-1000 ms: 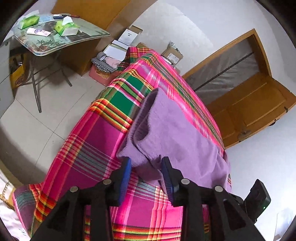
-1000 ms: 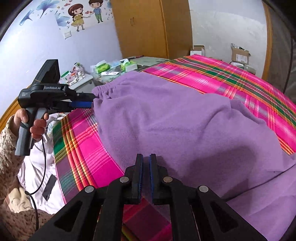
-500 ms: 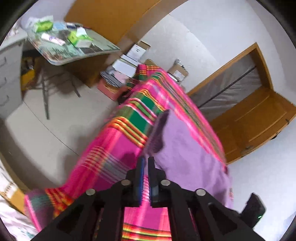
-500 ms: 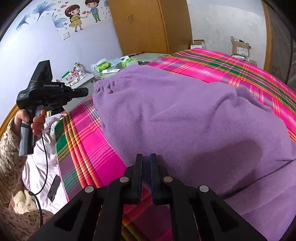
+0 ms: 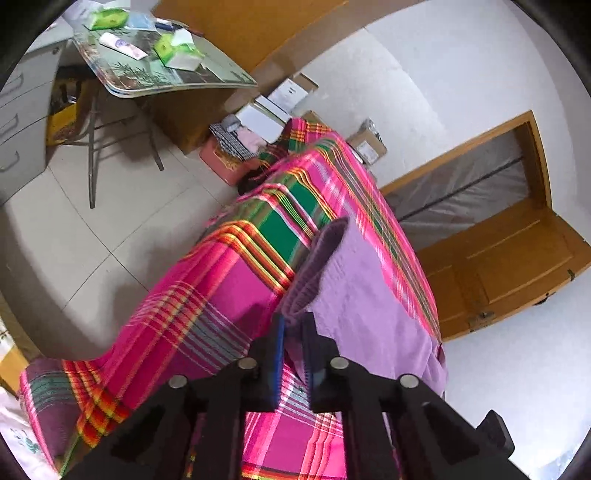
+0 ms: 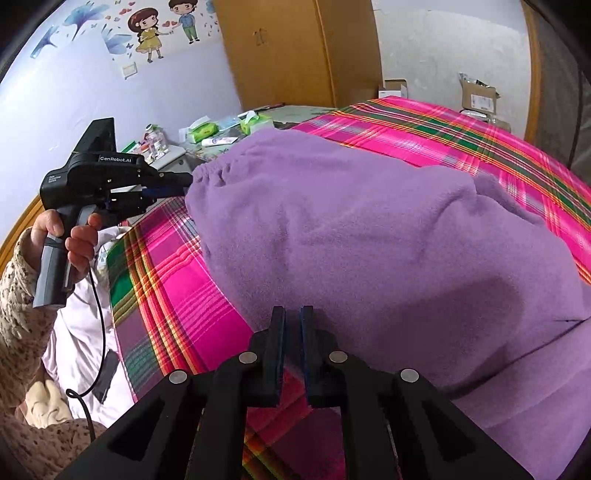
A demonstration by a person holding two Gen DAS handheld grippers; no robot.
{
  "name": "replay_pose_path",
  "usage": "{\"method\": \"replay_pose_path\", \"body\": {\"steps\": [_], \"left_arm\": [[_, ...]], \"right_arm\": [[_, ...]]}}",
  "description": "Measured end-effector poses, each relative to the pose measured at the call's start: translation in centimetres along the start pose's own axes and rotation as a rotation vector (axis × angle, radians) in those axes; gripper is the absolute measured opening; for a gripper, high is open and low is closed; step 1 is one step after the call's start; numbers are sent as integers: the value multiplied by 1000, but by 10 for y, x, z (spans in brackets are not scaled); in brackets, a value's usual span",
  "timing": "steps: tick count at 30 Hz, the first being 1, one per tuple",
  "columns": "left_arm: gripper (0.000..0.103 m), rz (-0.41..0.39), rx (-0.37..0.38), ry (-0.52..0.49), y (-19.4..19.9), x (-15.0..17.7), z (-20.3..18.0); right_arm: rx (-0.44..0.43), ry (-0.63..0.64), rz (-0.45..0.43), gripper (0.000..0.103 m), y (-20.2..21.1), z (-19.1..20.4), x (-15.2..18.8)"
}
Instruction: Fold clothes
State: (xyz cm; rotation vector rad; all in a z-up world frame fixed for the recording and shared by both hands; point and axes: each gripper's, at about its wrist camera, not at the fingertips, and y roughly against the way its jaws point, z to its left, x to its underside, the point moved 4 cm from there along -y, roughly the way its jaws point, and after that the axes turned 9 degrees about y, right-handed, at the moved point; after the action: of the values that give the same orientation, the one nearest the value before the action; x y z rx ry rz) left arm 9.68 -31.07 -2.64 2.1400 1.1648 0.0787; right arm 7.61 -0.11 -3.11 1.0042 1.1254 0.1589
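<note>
Fuzzy matt purple fleece garment [image 6: 388, 236], smooth woven plaid bedcover [image 5: 221, 302], glossy wooden door [image 5: 517, 266], matt black plastic tools

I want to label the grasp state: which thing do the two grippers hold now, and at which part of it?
Both hold the purple garment: the left gripper pinches a corner of its gathered waistband, the right gripper is shut on its near edge.

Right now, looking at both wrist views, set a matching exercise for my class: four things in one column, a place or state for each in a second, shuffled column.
Things:
1. purple fleece garment
2. left gripper
3. tissue packs
4. cartoon sticker

Places or states:
A. on the folding table
B. on the wall
C. spread on the plaid bedcover
D. pinching the gathered waistband

Pairs: 1-C, 2-D, 3-A, 4-B
</note>
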Motion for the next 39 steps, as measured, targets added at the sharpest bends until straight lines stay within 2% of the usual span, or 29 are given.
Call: {"method": "replay_pose_path", "body": {"steps": [4, 8, 12, 16, 21, 30, 33, 39], "left_arm": [[7, -42, -21, -8, 8, -2, 5], [7, -44, -83, -38, 3, 4, 8], [8, -78, -134, -71, 12, 3, 4], [9, -128, -172, -98, 25, 2, -2], [24, -213, -173, -192, 46, 9, -27], [27, -156, -129, -458, 14, 63, -101], [28, -87, -94, -556, -1, 89, -126], [33, 49, -35, -736, -39, 141, -170]], "right_arm": [[-1, -3, 0, 10, 0, 0, 0], [-3, -7, -2, 10, -2, -1, 1], [-2, -7, -3, 10, 0, -1, 2], [-3, -17, -40, 10, 12, -3, -1], [40, -58, -108, 11, 41, -23, 2], [250, -214, -145, 13, 96, -100, 34], [321, -280, -148, 13, 112, -130, 49], [388, -392, -158, 13, 138, -182, 70]]}}
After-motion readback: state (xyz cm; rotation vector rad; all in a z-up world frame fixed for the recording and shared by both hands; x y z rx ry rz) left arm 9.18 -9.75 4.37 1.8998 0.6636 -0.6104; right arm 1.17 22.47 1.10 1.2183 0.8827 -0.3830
